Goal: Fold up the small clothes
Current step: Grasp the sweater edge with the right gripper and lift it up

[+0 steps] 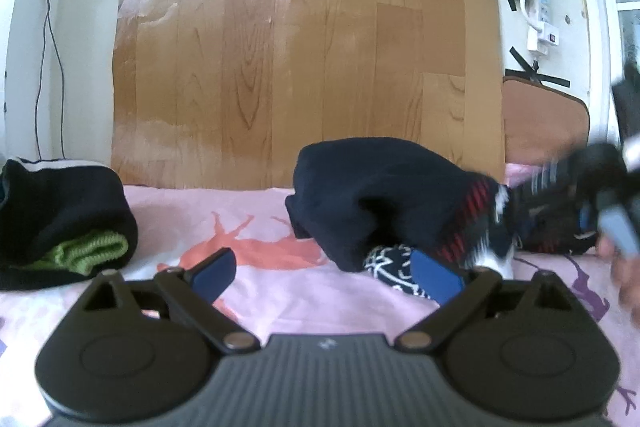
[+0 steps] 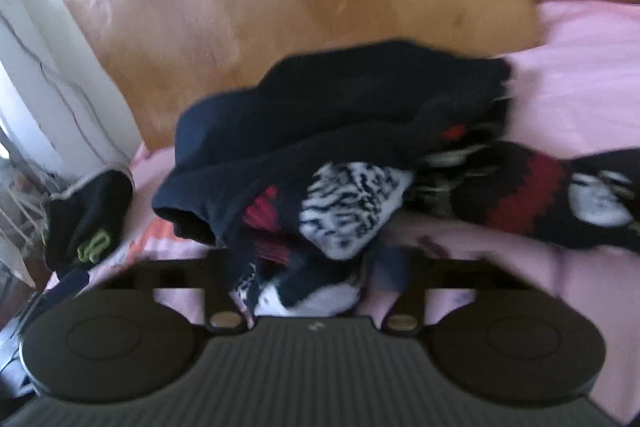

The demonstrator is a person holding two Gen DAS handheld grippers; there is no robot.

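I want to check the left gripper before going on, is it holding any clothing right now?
No, the left gripper is open, its blue fingers spread over the pink sheet with nothing between them.

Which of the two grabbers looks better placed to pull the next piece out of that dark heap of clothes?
Probably the right gripper: its fingers already straddle cloth at the near edge of the clothes pile. The left gripper is open over the pink sheet, beside the pile.

wood-look panel [image 1: 304,39] taped to white wall [image 1: 80,27] | pink sheet [image 1: 280,291] | possibly a window, right
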